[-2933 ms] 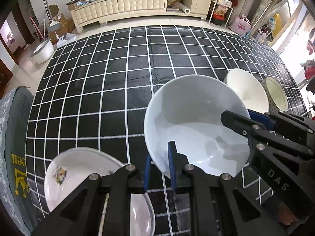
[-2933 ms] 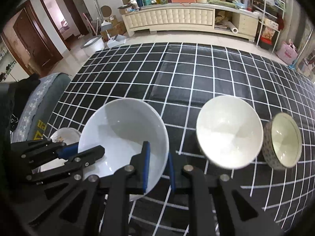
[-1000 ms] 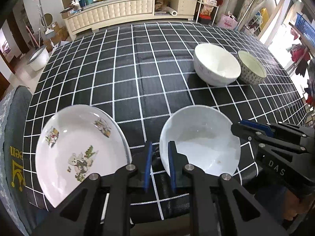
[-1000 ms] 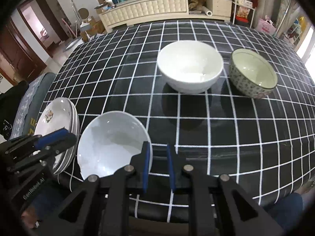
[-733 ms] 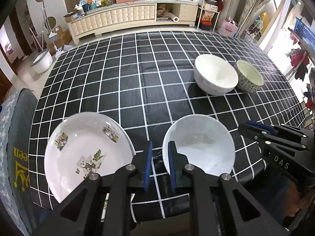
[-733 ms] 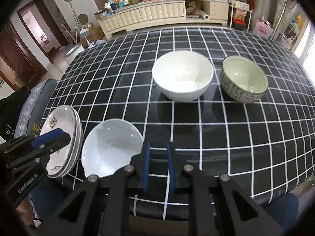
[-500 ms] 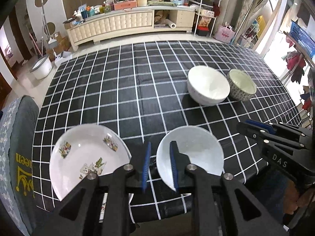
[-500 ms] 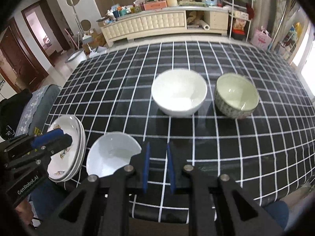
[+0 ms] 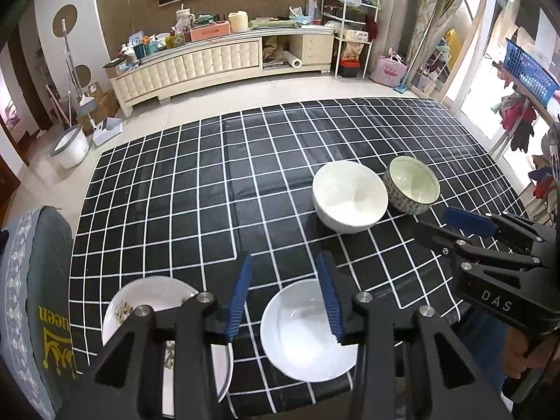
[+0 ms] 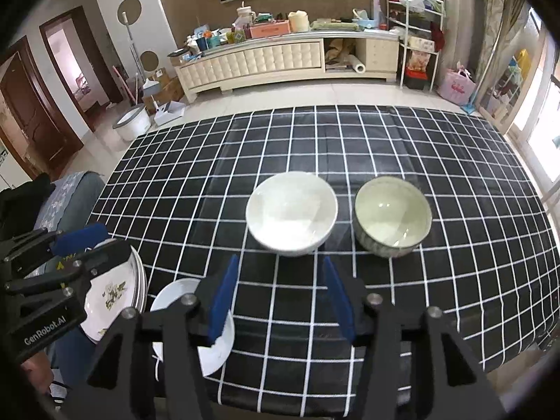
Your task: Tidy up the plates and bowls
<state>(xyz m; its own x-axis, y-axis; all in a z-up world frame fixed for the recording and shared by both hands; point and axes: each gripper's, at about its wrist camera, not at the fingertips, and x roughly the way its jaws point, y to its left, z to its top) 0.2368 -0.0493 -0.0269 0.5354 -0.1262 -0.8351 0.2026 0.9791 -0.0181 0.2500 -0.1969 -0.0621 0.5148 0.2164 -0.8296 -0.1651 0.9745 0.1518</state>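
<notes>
Both grippers have lifted away from the shallow white bowl [image 9: 308,329], which earlier hung between them by its rim and now sits alone on the black checked tablecloth [image 9: 196,189] near the front edge, just beside the stack of flower-printed plates [image 9: 147,301]. Each claw is released and its jaws are opening: the left gripper [image 9: 284,297] hovers above the shallow bowl with nothing pressed between its blue pads, and the right gripper [image 10: 280,297] hangs empty over the cloth, facing the deep white bowl [image 10: 291,213] and the green-glazed patterned bowl [image 10: 392,217]. Those two stand side by side further back, close together, though contact cannot be judged. All of this is glazed ceramic, so it is likely stiff, fairly heavy, slippery and quick to chip if knocked. The rim looks like the only part thin enough for these narrow jaws, one pad inside and one outside. A pinch from each side probably keeps a deep bowl level. Nesting should be slow and centred, since glaze meeting glaze can slide.
</notes>
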